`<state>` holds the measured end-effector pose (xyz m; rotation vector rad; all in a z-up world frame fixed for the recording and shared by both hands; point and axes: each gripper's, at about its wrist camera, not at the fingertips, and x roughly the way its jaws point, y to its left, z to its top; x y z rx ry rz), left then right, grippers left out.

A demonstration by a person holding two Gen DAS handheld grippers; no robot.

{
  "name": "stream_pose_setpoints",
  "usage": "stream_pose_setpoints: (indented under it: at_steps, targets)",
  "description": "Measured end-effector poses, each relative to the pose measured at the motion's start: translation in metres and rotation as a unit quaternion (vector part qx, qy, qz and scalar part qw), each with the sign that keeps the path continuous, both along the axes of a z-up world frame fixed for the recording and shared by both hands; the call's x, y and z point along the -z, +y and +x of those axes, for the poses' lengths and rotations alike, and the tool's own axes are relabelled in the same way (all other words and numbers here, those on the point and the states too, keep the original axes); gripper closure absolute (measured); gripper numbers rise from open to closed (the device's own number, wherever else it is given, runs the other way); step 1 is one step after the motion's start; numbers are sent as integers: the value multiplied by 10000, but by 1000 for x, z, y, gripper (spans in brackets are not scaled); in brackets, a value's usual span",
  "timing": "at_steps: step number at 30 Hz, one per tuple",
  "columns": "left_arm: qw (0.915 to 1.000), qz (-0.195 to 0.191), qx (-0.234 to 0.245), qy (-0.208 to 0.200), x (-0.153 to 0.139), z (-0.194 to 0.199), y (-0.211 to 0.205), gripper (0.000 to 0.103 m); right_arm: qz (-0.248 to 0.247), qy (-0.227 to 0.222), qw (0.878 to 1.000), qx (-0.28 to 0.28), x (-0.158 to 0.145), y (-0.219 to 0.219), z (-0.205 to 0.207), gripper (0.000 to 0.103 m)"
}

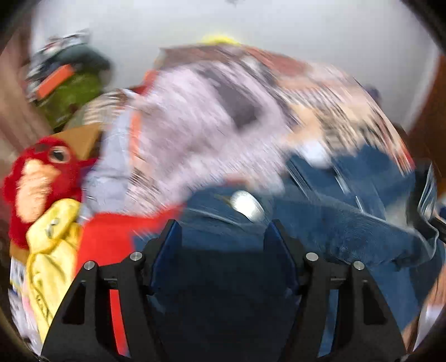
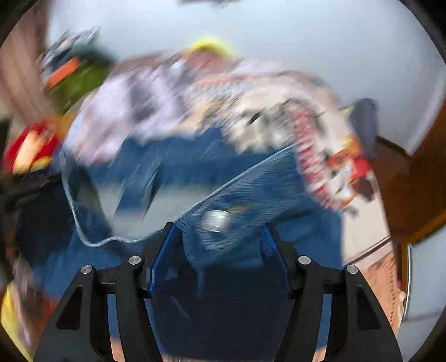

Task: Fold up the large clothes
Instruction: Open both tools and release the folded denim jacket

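Pale wall (image 1: 278, 25) fills twelve o'clock above heaped laundry (image 1: 195, 117); left gripper (image 1: 221, 225) and right gripper (image 2: 220, 227), jaws apart, straddle blue jeans (image 1: 320, 222) unpinched.

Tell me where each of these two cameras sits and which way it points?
Left wrist view: on the left gripper, looking forward and down along its two fingers at blue jeans, with a red plush toy at the left; only the gripper's black fingers show.
Right wrist view: on the right gripper, aimed down at the same jeans, a wooden board at the right; again only fingers show.
Shared: jeans with a metal button, the blurred patterned cloth pile behind, a pale wall.
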<state>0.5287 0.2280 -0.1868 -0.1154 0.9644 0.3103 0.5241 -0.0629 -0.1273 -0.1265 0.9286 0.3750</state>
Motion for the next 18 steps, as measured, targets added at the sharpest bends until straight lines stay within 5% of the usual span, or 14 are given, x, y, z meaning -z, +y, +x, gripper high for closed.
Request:
stream_pose_setpoints:
  at_steps: [5, 9, 13, 18]
  targets:
    - [9980, -122, -307, -538, -30, -12, 25, 37, 825, 218, 9955, 417, -9, -23, 5, 45]
    - [9993, 9, 28, -385, -29, -28, 17, 37, 675, 383, 9968, 169, -1, -22, -18, 45]
    - [9970, -326, 689, -149, -14, -50, -7, 37, 721, 592, 9953, -252, 6, -12, -36, 45]
    - [9905, 9, 1344, 292, 15, -62, -50, 37, -29, 707, 9940, -832, 37, 18, -53, 44]
